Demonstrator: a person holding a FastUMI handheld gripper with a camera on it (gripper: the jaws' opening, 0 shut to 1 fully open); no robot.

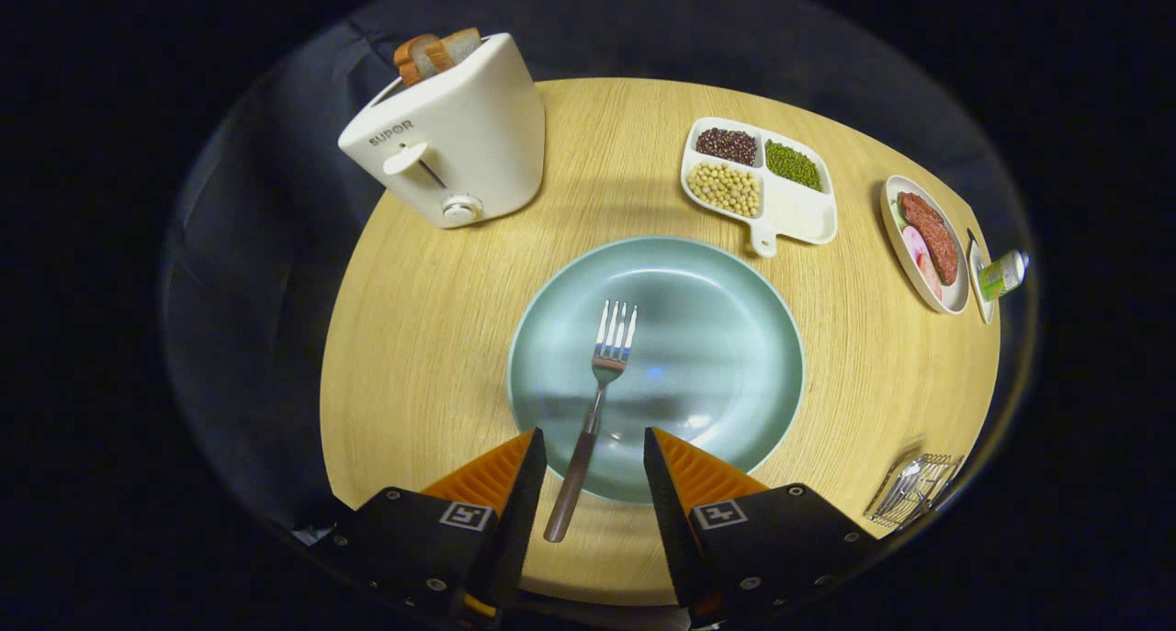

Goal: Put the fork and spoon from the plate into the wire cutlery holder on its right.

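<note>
— Tongs [593, 452]?
— Spread wide, gripping nothing; fork [593, 401] handle lying in the gap between the fingers, touched by neither.
— Fork position?
— On the pale green plate [735, 337], tines pointing away, handle end hanging over the near rim onto the round wooden table [413, 337].
— Wire cutlery holder [914, 490]?
— Right of the plate, at the table's edge, something metallic inside, too small to identify.
— Beyond the plate?
— White toaster [459, 135] with bread slices to the left; divided dish of beans [758, 179] and a plate of meat [923, 241] to the right.
</note>
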